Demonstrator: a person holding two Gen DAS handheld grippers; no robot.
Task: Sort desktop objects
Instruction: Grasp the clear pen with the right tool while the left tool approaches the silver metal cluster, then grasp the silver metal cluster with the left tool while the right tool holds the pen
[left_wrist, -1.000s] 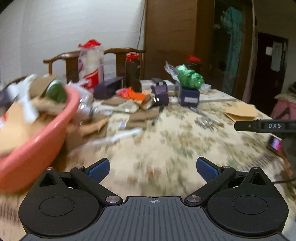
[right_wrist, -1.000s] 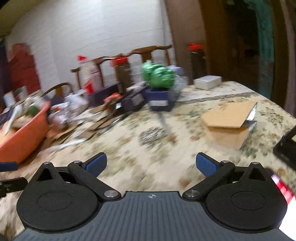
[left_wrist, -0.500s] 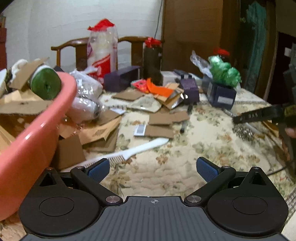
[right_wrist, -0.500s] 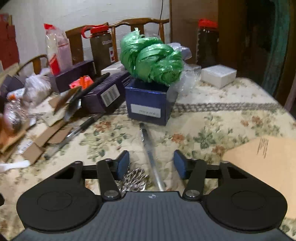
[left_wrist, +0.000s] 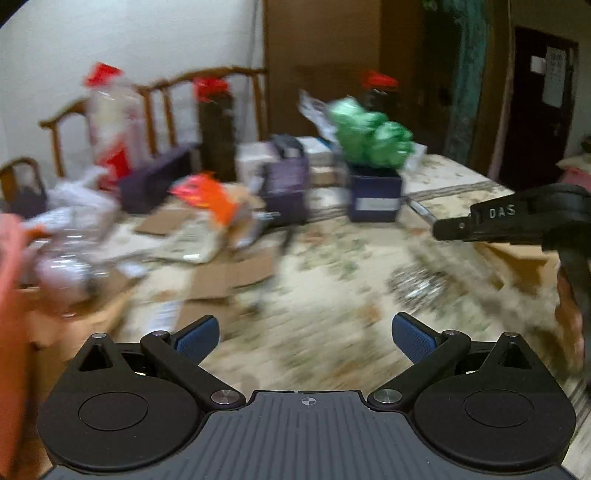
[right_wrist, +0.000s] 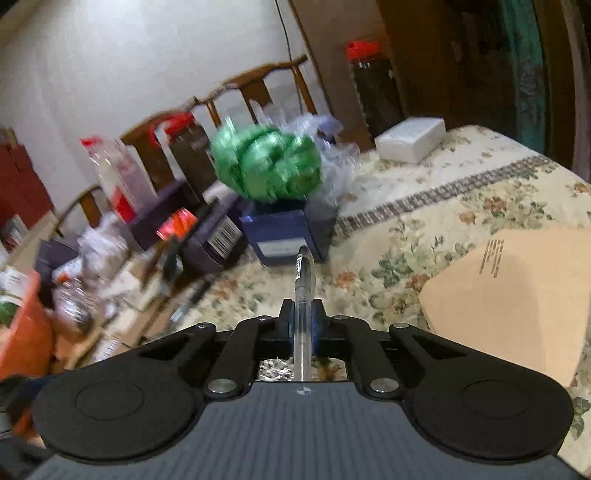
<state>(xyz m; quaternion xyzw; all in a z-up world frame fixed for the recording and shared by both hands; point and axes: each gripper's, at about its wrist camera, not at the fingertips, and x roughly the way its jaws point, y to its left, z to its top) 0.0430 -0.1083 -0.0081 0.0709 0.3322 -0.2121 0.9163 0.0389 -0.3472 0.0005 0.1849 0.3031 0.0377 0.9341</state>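
A clear pen with a black cap (right_wrist: 303, 273) sticks out forward between the blue pads of my right gripper (right_wrist: 303, 314). Its jaws are closing and the pads press on the pen's barrel, with the pen held above the flowered tablecloth (right_wrist: 461, 192). In the left wrist view one black finger (left_wrist: 480, 221) of that gripper reaches in from the right edge. My left gripper (left_wrist: 303, 332) hangs open over the cloth with nothing between its fingers. That view is blurred by motion.
A blue box (right_wrist: 284, 236) topped by a green bundle (right_wrist: 266, 166) stands just beyond the pen. A cardboard sheet (right_wrist: 517, 288) lies right, a white box (right_wrist: 410, 138) far right. Cardboard scraps, dark boxes, jars and an orange basin (right_wrist: 26, 325) crowd the left. Shiny small metal pieces (left_wrist: 421, 284) lie mid-table.
The right jaws went from wide open to closed on the pen, which has come up off the cloth, and the view tilted. The left gripper swung right, away from the basin.
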